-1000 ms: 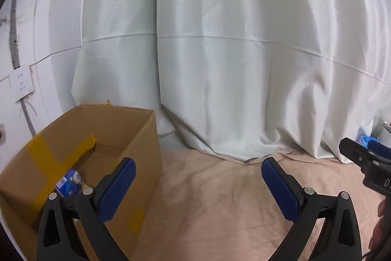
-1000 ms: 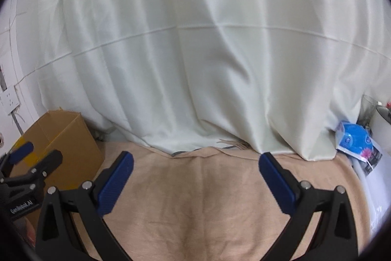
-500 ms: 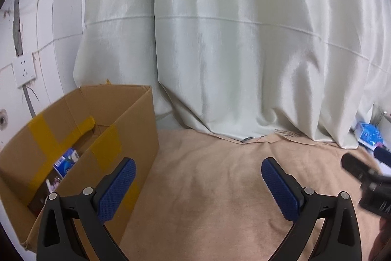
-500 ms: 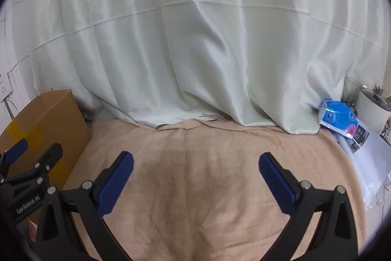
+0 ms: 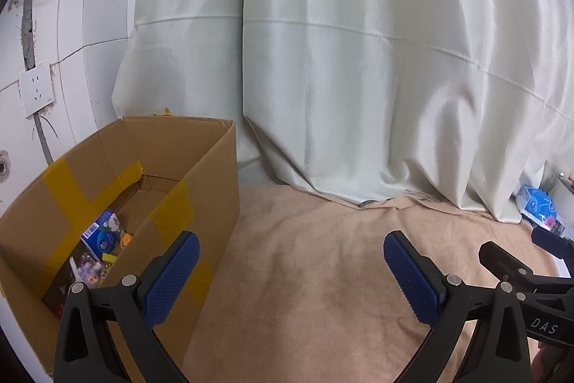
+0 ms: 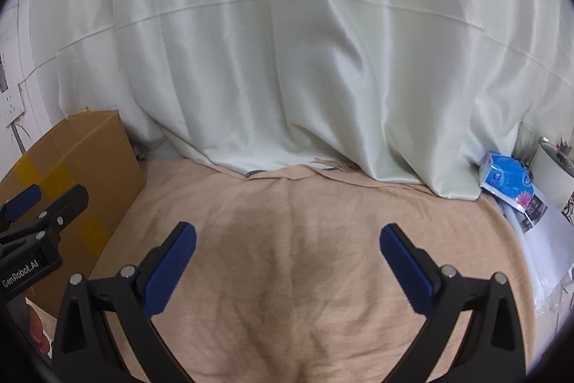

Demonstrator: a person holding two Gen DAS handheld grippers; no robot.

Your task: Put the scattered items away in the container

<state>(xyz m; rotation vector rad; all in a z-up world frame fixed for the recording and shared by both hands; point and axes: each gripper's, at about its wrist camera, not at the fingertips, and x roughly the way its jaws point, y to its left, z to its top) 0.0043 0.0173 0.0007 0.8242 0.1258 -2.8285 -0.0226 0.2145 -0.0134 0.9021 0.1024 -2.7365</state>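
Cardboard box (image 5: pixel 201 174) at left cloth (image 6: pixel 287 239) edge; left gripper (image 5: pixel 290 268), right gripper (image 6: pixel 287 257) jaws apart, empty, over bare middle; "GenRobot.AI", "DAS" legible.

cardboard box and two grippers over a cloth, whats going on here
A person is tidying small items into the cardboard box. Several already lie inside, including a blue packet. The left gripper and right gripper are both open and empty above the tan cloth, which looks bare between them. A blue tissue pack sits at the far right by the curtain.

Home: curtain (image 5: pixel 358 78), tiled wall (image 5: pixel 89 6)
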